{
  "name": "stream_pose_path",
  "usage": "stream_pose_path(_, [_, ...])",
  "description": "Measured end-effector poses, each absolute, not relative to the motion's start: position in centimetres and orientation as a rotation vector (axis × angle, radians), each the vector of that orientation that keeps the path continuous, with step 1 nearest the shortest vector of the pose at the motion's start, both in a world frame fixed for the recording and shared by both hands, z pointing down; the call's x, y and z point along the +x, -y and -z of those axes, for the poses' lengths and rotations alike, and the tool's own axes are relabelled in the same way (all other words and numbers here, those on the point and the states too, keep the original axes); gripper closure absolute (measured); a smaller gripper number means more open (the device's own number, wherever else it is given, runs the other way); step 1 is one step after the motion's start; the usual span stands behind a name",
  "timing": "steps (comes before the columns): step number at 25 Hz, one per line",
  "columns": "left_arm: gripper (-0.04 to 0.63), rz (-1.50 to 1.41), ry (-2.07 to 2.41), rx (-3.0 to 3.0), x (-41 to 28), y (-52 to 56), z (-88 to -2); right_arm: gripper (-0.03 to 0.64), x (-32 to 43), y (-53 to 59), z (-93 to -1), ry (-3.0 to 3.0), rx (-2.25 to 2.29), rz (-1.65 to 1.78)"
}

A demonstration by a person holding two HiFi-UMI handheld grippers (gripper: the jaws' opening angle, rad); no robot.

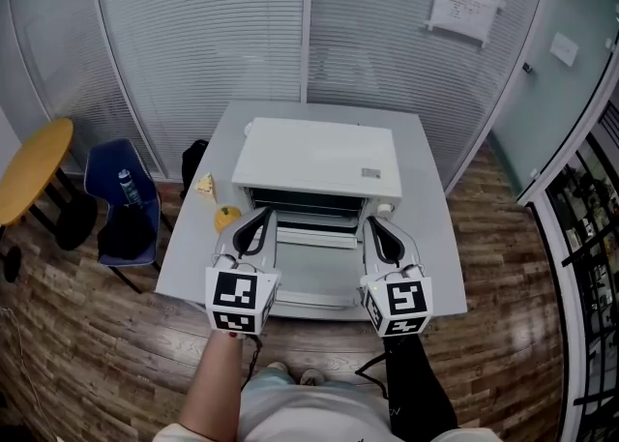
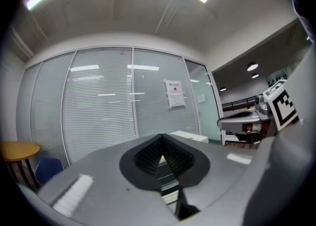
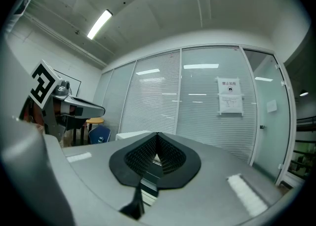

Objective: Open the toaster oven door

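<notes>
Toaster oven [image 1: 319, 155] is set at the middle back of the grey table [image 1: 432, 237], with its door [image 1: 314, 276] lowered flat toward the front edge. The left gripper [image 1: 262, 217] and right gripper [image 1: 373, 223] are held over the door's two sides, each with jaws pressed together on nothing. A yellow object [image 1: 227, 217] is seen near the table's left edge.
</notes>
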State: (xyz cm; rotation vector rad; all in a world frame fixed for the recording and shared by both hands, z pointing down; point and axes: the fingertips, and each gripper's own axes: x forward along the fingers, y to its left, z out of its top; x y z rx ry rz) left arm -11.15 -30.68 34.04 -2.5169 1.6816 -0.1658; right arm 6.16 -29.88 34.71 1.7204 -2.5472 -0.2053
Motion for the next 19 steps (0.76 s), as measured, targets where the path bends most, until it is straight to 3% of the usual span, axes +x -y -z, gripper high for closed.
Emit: stream_pose_path(19, [0.537,0.143,-1.685,-2.538,-11.3,30.2,-34.3,0.614,4.3,29.3,-34.6,2.57,1.672,0.235])
